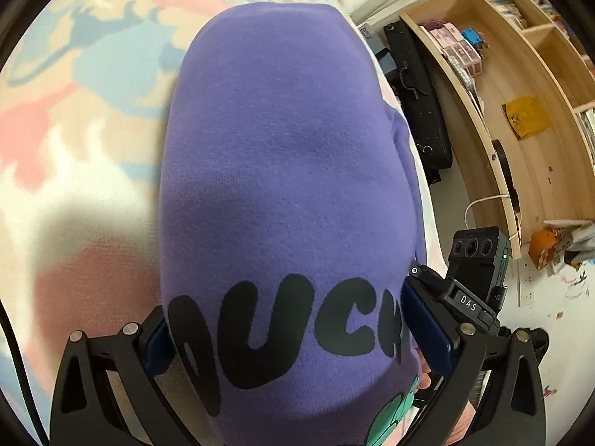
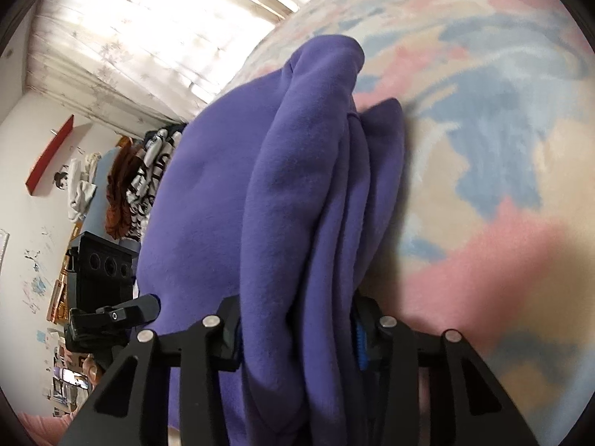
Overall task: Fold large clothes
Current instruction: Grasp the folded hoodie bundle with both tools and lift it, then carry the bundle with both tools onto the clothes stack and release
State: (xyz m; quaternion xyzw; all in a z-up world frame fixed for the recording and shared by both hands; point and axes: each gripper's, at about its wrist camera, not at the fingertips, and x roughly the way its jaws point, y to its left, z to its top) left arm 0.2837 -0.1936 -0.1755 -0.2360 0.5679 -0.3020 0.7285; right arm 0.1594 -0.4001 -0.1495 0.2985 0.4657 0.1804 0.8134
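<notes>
1. Sweatshirt point(image 1: 282, 171) — purple, black lettering across the near end; lay on a blanket point(image 1: 74, 74) of pink, blue and cream, near end lifted at both tongs.
2. Fold state, judged: partly done. Already narrowed to a long panel in the left view; several stacked layers bunched along one edge in the right view. Judged left to do: at least one fold across the length, then smoothing flat.
3. Long axis: ran from the tongs straight away toward the far side of the blanket. Lettered end nearest, plain end farthest, rounded and resting on the blanket.
4. Left gripper point(image 1: 290, 338): jaws wide, one at either edge of the lettered end. Whether the pads pressed the cloth — could not be told.
5. Right gripper point(image 2: 297, 338): closed on the bunched layers, cloth filling the gap between the jaws.
6. Surroundings: shelves point(image 1: 520, 74) beyond the bed in the left view; curtain point(image 2: 148, 37) and hanging clothes point(image 2: 130, 186) in the right.
</notes>
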